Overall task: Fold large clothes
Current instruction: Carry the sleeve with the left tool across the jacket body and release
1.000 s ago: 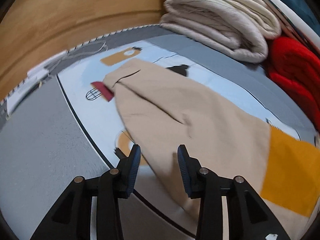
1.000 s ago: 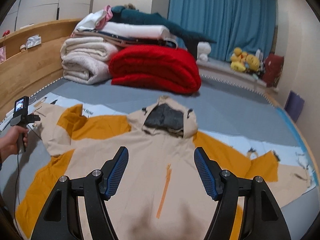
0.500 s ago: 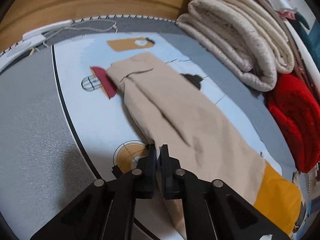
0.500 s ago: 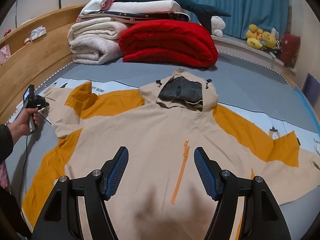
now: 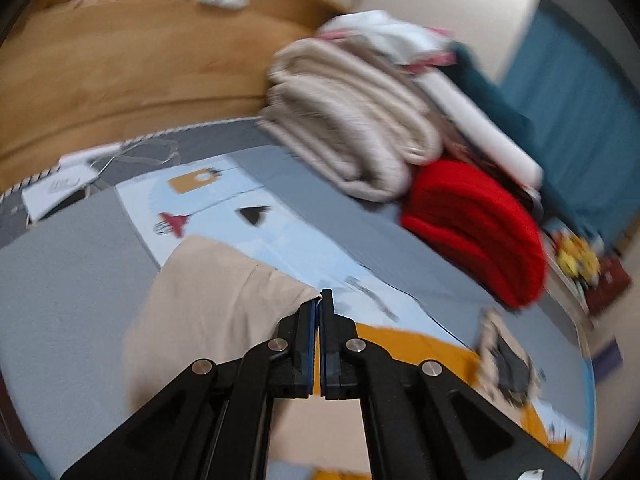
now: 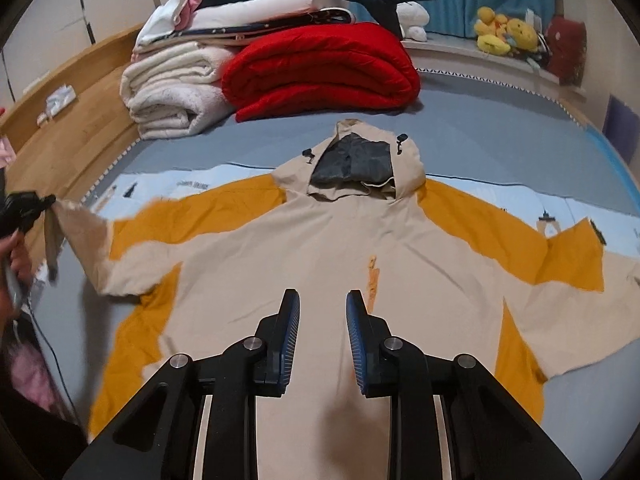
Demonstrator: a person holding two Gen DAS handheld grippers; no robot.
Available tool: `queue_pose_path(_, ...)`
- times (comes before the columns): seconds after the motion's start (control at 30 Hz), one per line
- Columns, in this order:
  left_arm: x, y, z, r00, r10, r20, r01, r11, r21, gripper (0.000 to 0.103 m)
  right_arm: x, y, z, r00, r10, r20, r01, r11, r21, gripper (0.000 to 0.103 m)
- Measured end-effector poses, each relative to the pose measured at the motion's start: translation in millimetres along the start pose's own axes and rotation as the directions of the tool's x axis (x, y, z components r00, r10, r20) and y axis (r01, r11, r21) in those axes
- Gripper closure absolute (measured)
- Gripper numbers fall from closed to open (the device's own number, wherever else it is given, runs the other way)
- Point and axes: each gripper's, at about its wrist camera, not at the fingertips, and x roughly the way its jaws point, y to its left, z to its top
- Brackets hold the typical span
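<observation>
Left wrist view: the left gripper [image 5: 320,304] is clamped tight on the beige sleeve [image 5: 208,304], pinching its edge at the fingertips, the cloth draping away toward eight o'clock. The right gripper [image 6: 323,312] hovers above the jacket [image 6: 320,248], its jaws closing with nothing pinched between them. The jacket lies spread front-up on the bed [image 6: 500,128], hood [image 6: 356,160] at twelve o'clock, orange zipper [image 6: 373,276] just beyond the right fingertips. At ten o'clock the sleeve hangs lifted from the left tongs. Folded red blanket [image 6: 320,68] and cream blankets [image 6: 172,88] sit beyond the hood.
</observation>
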Motion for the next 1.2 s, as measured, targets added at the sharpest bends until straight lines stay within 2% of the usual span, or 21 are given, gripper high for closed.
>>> queue_pose_path(0.07, -12.3, -33.2, -16.6, 0.998, -0.055, 0.005, 0.054, 0.996, 0.068, 0.103, -6.3, 1.1, -0.6, 1.000, 0.002, -0.005, -0.001, 1.000, 0.024, 0.076)
queue_pose_path(0.17, -17.1, -89.6, -51.5, 0.988, -0.154, -0.029, 0.157, 0.971, 0.180, 0.103, -15.4, 4.8, -4.1, 1.000, 0.005, -0.004, -0.005, 0.999, 0.049, 0.076)
queue_pose_path(0.27, -6.3, -153.6, -105.4, 0.963, -0.228, -0.145, 0.264, 0.912, 0.315, 0.103, -23.2, 8.8, -11.7, 1.000, 0.010, 0.001, -0.010, 0.997, 0.072, 0.075)
queue_pose_path(0.33, 6.6, -179.9, -138.9, 0.937, -0.226, -0.268, 0.314, 0.879, 0.359, 0.103, -25.4, 10.9, -19.0, 1.000, 0.007, -0.001, -0.007, 0.997, 0.072, 0.074)
queue_pose_path(0.37, 17.3, -189.2, -156.9, 0.910, -0.204, -0.361, 0.342, 0.863, 0.372, 0.103, -24.9, 11.9, -24.1, 1.000, -0.002, -0.008, 0.003, 0.998, 0.069, 0.074)
queue_pose_path(0.4, 32.1, -195.5, -178.8, 0.865, -0.166, -0.473, 0.369, 0.850, 0.376, 0.098, -23.8, 13.0, -28.7, 1.000, -0.012, -0.019, 0.013, 0.997, 0.071, 0.074)
queue_pose_path(0.43, 39.5, -194.8, -187.1, 0.843, -0.148, -0.517, 0.374, 0.852, 0.366, 0.096, -22.9, 12.7, -31.8, 1.000, -0.014, -0.025, 0.016, 0.997, 0.077, 0.074)
queue_pose_path(0.53, 58.3, -171.5, -194.9, 0.770, -0.131, -0.625, 0.346, 0.908, 0.236, 0.091, -19.6, 10.3, -40.2, 0.999, -0.009, -0.039, 0.013, 0.995, 0.097, 0.074)
queue_pose_path(0.63, 59.2, -149.1, -176.6, 0.726, -0.231, -0.648, 0.362, 0.929, 0.075, 0.081, -17.6, 5.5, -41.0, 0.999, -0.016, -0.040, 0.021, 0.992, 0.127, 0.074)
queue_pose_path(0.73, 52.5, -134.7, -161.8, 0.719, -0.289, -0.632, 0.374, 0.927, 0.001, 0.078, -16.7, 2.2, -38.7, 0.999, -0.024, -0.027, 0.028, 0.987, 0.160, 0.074)
queue_pose_path(0.77, 49.8, -133.7, -159.5, 0.707, -0.321, -0.630, 0.389, 0.921, -0.033, 0.078, -16.5, 1.9, -38.2, 0.999, -0.031, -0.022, 0.034, 0.985, 0.170, 0.074)
queue_pose_path(0.8, 45.7, -130.1, -154.9, 0.663, -0.395, -0.637, 0.436, 0.894, -0.101, 0.078, -15.9, 1.9, -38.2, 0.999, -0.032, -0.021, 0.035, 0.983, 0.180, 0.074)
queue_pose_path(0.83, 42.3, -136.1, -155.5, 0.634, -0.437, -0.638, 0.476, 0.871, -0.124, 0.078, -15.3, 1.9, -37.6, 0.999, -0.027, -0.021, 0.031, 0.982, 0.188, 0.074)
queue_pose_path(0.87, 38.2, -141.9, -153.6, 0.617, -0.461, -0.638, 0.514, 0.850, -0.117, 0.075, -15.0, 2.6, -37.8, 1.000, -0.023, -0.020, 0.026, 0.980, 0.196, 0.074)
queue_pose_path(0.9, 33.8, -143.4, -150.6, 0.620, -0.462, -0.634, 0.538, 0.839, -0.085, 0.074, -14.4, 3.2, -37.9, 1.000, -0.020, -0.019, 0.023, 0.980, 0.200, 0.074)
queue_pose_path(0.93, 32.2, -143.9, -149.4, 0.645, -0.443, -0.623, 0.532, 0.845, -0.050, 0.073, -13.5, 5.5, -38.0, 1.000, -0.016, -0.019, 0.019, 0.980, 0.198, 0.074)
queue_pose_path(0.97, 30.5, -138.8, -145.4, 0.706, -0.379, -0.599, 0.483, 0.876, 0.014, 0.072, -12.4, 8.7, -38.0, 1.000, -0.012, -0.021, 0.016, 0.982, 0.190, 0.074)
queue_pose_path(1.0, 33.7, -134.6, -144.6, 0.746, -0.318, -0.585, 0.431, 0.901, 0.060, 0.072, -11.0, 13.0, -38.0, 1.000, -0.008, -0.024, 0.012, 0.984, 0.178, 0.074)
queue_pose_path(1.07, 45.6, -116.7, -142.5, 0.793, -0.199, -0.576, 0.323, 0.939, 0.121, 0.072, -9.3, 18.0, -39.0, 1.000, 0.002, -0.023, 0.002, 0.987, 0.160, 0.074)
queue_pose_path(1.13, 61.3, -94.5, -142.2, 0.797, -0.104, -0.595, 0.222, 0.966, 0.129, 0.072, -7.3, 24.0, -39.9, 1.000, 0.010, -0.016, -0.008, 0.991, 0.131, 0.074)
queue_pose_path(1.2, 74.0, -73.3, -144.4, 0.780, -0.077, -0.621, 0.171, 0.981, 0.094, 0.066, -3.6, 30.1, -42.6, 1.000, 0.017, -0.014, -0.015, 0.995, 0.098, 0.074)
